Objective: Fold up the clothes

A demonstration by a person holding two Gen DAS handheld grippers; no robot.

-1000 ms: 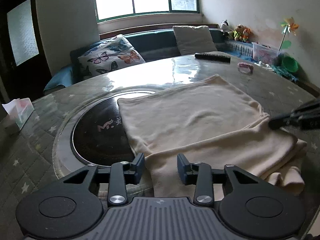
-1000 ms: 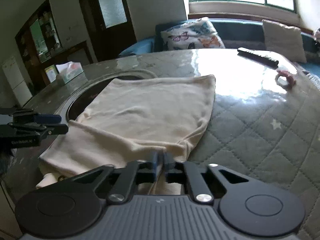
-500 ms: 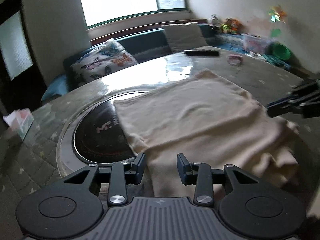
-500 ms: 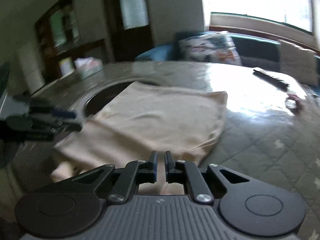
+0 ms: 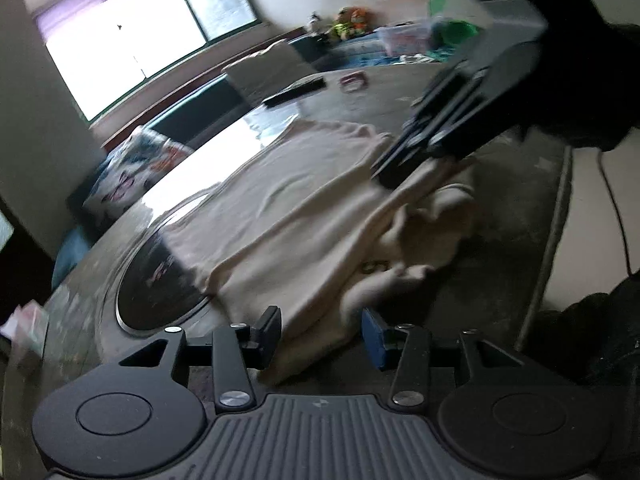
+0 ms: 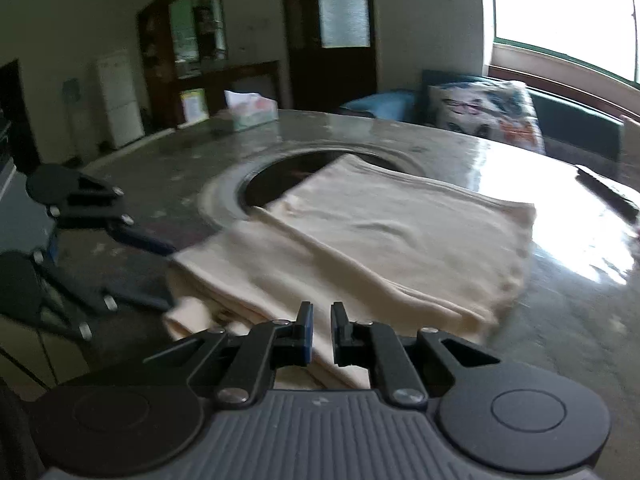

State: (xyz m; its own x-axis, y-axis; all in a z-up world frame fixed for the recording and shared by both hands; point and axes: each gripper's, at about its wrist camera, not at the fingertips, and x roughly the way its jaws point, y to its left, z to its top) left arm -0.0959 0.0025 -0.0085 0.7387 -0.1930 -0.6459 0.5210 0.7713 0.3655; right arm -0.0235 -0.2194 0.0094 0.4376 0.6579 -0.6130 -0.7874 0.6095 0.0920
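- A round quilted table with a dark inset hotplate fills the room below a bright window.
- The cream garment, folded, stretches from both claws toward the window.
- The left gripper gapes wide at its near hem.
- The right gripper is parted narrowly, cloth beneath.

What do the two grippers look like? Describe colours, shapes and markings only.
The left gripper and right gripper look alike: matte black linkage arms with silver pivot screws, a grey ribbed body flanked by two round black discs, and short blocky fingers with blue pads. No cables or sleeves are clearly visible on them.
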